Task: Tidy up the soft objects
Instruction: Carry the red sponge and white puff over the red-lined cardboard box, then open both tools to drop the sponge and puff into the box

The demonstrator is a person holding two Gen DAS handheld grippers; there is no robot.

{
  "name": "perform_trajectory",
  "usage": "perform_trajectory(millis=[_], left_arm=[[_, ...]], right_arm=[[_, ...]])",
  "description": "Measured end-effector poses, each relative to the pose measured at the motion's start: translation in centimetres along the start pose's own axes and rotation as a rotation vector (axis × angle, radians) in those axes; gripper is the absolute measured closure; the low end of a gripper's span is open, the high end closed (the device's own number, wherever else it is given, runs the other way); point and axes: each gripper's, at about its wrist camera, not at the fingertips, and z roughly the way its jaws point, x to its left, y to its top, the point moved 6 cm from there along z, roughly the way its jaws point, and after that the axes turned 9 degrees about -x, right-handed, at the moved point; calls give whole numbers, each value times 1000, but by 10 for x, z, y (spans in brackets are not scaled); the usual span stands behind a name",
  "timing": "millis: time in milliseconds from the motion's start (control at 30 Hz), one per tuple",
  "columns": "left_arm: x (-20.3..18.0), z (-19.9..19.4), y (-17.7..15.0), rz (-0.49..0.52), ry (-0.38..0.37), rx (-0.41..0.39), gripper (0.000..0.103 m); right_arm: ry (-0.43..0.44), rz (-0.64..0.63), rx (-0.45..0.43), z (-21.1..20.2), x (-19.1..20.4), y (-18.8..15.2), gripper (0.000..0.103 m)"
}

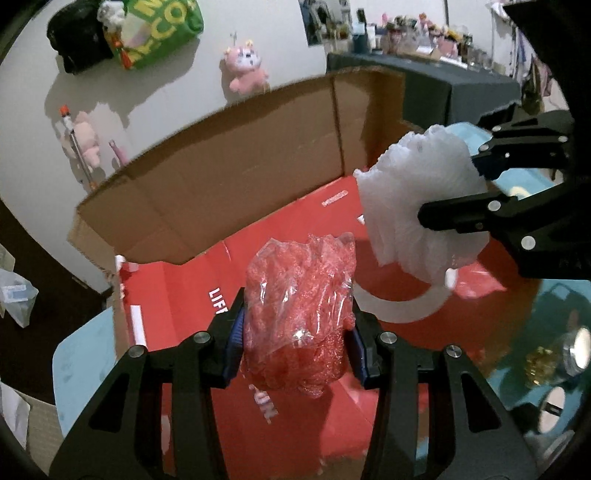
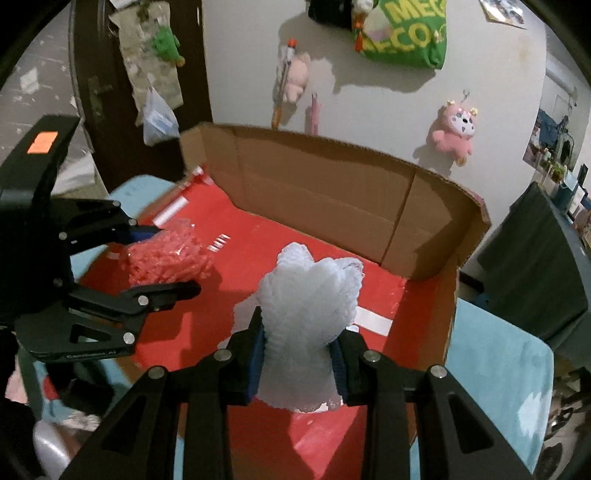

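My left gripper (image 1: 297,332) is shut on a crumpled wad of clear bubble wrap (image 1: 299,306) that looks red against the box floor. It hangs above the red inside of a large open cardboard box (image 1: 221,173). My right gripper (image 2: 299,350) is shut on a bundle of white foam netting (image 2: 310,295), also over the box. In the left wrist view the right gripper (image 1: 448,188) and its white foam netting (image 1: 417,192) sit at the upper right. In the right wrist view the left gripper (image 2: 177,258) and its bubble wrap (image 2: 170,254) sit at the left.
The box (image 2: 332,192) has brown walls at the back and right and rests on a light blue surface (image 2: 491,369). Plush toys (image 2: 454,133) and a green bag (image 2: 406,33) hang on the wall behind. A dark cabinet (image 2: 535,258) stands to the right, a door (image 2: 110,85) to the left.
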Motion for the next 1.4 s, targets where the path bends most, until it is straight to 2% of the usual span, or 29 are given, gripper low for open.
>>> perform_trajectory(millis=[233,667,1167,1400], left_arm=[[16,47,3,-29,2,94,59],[28,85,-1,-51,32,185,57],[30,108,5,-39,50,183,54],[30,113,4,-63,41,170,45]], right_arm=[[-24,46,88,39,-20,4,69],[-52,91,171,78,-28,12,67],[-67,115,176,89,-31,17,62],[-68,122,179,89,-35,18,57]])
